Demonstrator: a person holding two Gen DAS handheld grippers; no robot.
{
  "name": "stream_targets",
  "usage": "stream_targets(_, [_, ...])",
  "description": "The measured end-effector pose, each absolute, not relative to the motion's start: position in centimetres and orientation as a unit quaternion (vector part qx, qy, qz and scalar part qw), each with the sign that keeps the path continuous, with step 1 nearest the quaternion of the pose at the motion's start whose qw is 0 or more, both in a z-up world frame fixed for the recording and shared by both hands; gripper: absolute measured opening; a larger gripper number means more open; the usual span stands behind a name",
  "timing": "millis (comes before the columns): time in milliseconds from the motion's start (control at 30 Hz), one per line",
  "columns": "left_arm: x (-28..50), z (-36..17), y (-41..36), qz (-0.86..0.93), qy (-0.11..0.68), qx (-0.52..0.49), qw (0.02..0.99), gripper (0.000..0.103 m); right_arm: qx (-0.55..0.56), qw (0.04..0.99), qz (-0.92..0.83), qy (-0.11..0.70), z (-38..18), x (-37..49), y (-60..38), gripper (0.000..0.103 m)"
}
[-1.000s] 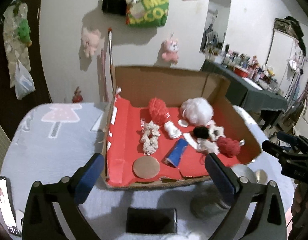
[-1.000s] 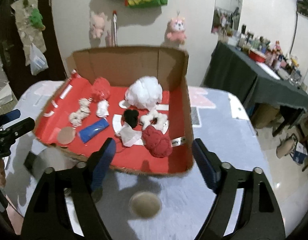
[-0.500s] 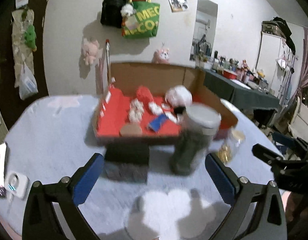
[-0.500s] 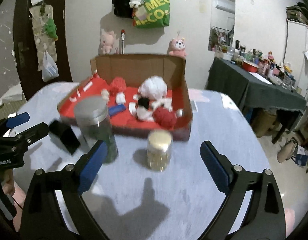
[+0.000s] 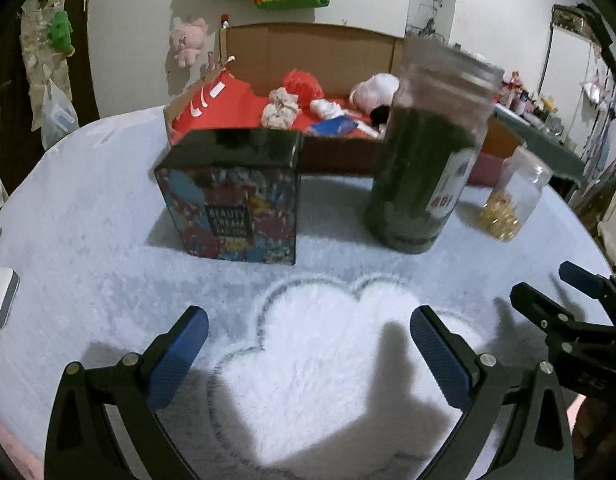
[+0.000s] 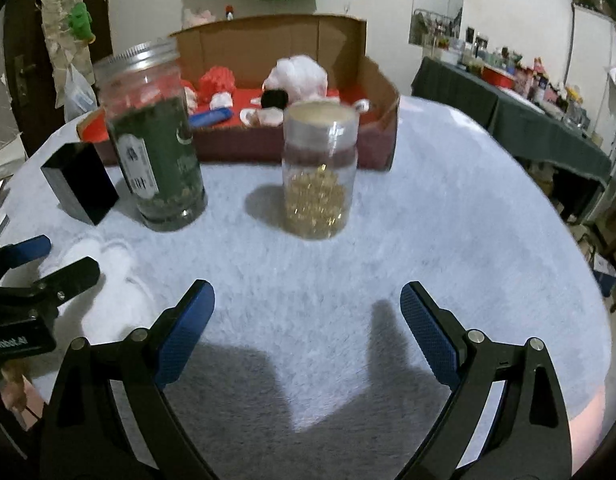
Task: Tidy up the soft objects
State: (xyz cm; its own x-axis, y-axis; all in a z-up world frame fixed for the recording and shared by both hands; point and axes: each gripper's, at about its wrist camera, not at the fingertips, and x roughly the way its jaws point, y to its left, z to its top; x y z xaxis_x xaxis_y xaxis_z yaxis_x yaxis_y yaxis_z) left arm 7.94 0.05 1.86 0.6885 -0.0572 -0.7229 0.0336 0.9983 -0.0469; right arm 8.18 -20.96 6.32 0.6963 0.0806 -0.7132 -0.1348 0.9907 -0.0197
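A cardboard box (image 5: pixel 339 152) with a red floor stands at the far side of the table and holds several soft things: a red pompom (image 5: pixel 304 82), a cream scrunchie (image 5: pixel 282 108), a white fluffy ball (image 5: pixel 373 88). The box also shows in the right wrist view (image 6: pixel 381 84), with the white ball (image 6: pixel 300 76) and the red pompom (image 6: pixel 218 80). My left gripper (image 5: pixel 308 350) is open and empty, low over the near table. My right gripper (image 6: pixel 308 320) is open and empty, also near the front edge.
A colourful "Beauty Cream" box (image 5: pixel 232 196), a jar of dark green contents (image 5: pixel 423 152) and a small jar of gold capsules (image 5: pixel 511 204) stand between the grippers and the cardboard box. The table has a fluffy light-blue cover (image 6: pixel 447 208). A white device (image 5: pixel 0 296) lies at the left edge.
Both grippers have pulled back from above the cardboard box and dropped low near the table's front edge. The jars and the cream box now stand in front of them.
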Motion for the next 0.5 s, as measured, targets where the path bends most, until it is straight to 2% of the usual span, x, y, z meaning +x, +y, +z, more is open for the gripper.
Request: stream_targets(500, [7.6,1.3,-0.4,-0.01,0.389,0.006,0.921,0.103,-0.03,0.917,0.057,0.394,5.0,7.9,-21.0,0.096])
